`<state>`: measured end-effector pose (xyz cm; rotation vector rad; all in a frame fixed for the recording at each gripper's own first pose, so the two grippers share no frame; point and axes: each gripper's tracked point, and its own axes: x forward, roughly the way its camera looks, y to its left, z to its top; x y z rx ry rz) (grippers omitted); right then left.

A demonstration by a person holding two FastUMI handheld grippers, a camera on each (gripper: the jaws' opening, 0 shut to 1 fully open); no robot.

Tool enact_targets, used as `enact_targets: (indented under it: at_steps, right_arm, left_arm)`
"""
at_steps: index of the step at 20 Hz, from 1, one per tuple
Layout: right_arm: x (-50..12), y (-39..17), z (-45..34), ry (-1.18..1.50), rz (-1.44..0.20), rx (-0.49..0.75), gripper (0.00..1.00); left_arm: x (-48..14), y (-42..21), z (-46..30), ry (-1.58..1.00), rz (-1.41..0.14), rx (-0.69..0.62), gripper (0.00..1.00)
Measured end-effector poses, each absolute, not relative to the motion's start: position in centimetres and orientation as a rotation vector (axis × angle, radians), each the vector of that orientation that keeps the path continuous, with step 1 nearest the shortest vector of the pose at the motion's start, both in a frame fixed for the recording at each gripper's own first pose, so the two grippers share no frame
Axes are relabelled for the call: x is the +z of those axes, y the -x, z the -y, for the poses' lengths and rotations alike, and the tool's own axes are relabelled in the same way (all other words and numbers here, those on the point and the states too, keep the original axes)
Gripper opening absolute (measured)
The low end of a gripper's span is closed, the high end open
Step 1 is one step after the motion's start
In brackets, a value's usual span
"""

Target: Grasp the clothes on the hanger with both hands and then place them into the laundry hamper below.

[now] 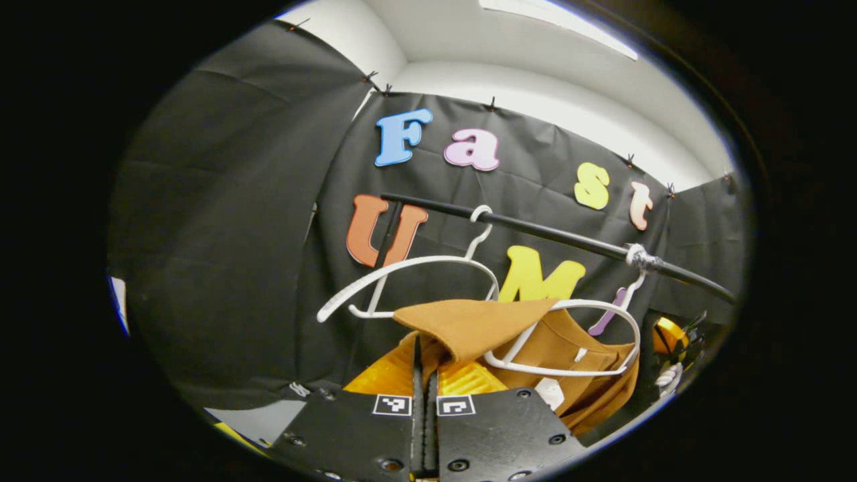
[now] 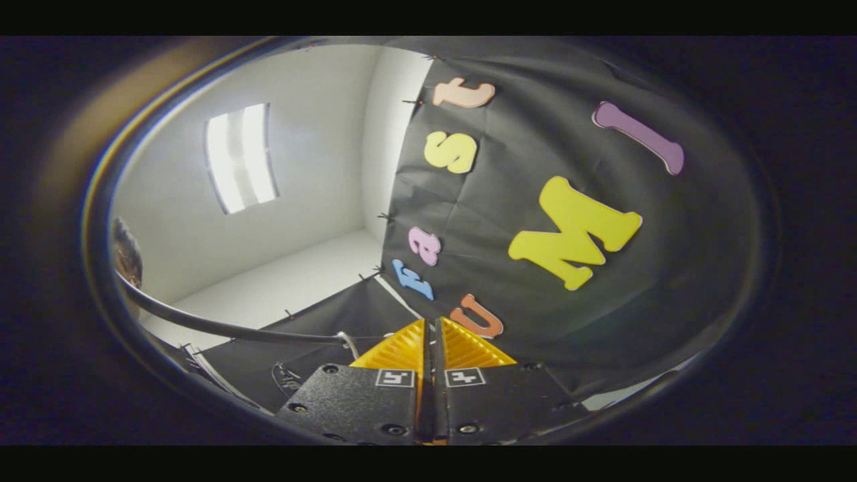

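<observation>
The brown garment (image 1: 535,348) hangs on a white hanger (image 1: 569,335) from the black rail (image 1: 556,234), its length draping downward. One corner stretches toward the left gripper (image 1: 424,375), whose fingers are clamped on it. An empty hanger (image 1: 408,274) hangs beside. The right gripper (image 2: 432,348) has its fingers together, gripping nothing.

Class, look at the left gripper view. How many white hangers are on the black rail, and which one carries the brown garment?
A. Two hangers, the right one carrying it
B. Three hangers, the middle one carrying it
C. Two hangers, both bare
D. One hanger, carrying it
A: two white hangers hook on the black rail; the left hanger is bare, while the brown garment drapes over the right hanger.
</observation>
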<state>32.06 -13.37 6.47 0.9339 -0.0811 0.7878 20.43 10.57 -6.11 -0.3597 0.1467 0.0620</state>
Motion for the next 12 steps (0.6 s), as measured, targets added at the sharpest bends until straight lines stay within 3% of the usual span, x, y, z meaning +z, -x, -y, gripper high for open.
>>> enact_targets:
  at_steps: [1,2,4,7,8,9,12]
  right_arm:
    - [5.3,-32.4,13.0,-0.934,0.054,0.771,0.03]
    - [3.9,-32.2,12.2,-0.927,0.012,0.773,0.03]
    - [2.0,-32.3,11.8,-0.936,-0.075,0.77,0.02]
    - [1.5,-33.5,14.6,-0.995,-0.051,0.68,0.02]
    - [1.2,-33.5,15.6,-0.996,-0.006,0.644,0.0]
    - [1.2,-33.5,16.5,-0.986,0.043,0.61,0.06]
    - [-2.4,-32.5,15.4,-0.852,-0.014,0.564,0.63]
  left_arm:
    - [-6.7,-20.3,-10.3,0.334,-0.159,0.058,0.0]
    - [-7.1,-20.4,-10.1,0.339,-0.164,0.046,0.06]
    - [-7.0,-20.5,-10.2,0.362,-0.168,0.039,0.05]
    - [-6.8,-20.3,-10.3,0.355,-0.155,0.025,0.05]
    - [-6.8,-20.3,-10.3,0.346,-0.16,0.015,0.0]
    - [-6.8,-20.3,-10.2,0.334,-0.164,0.007,0.0]
    - [-7.1,-20.2,-9.9,0.31,-0.181,-0.012,0.05]
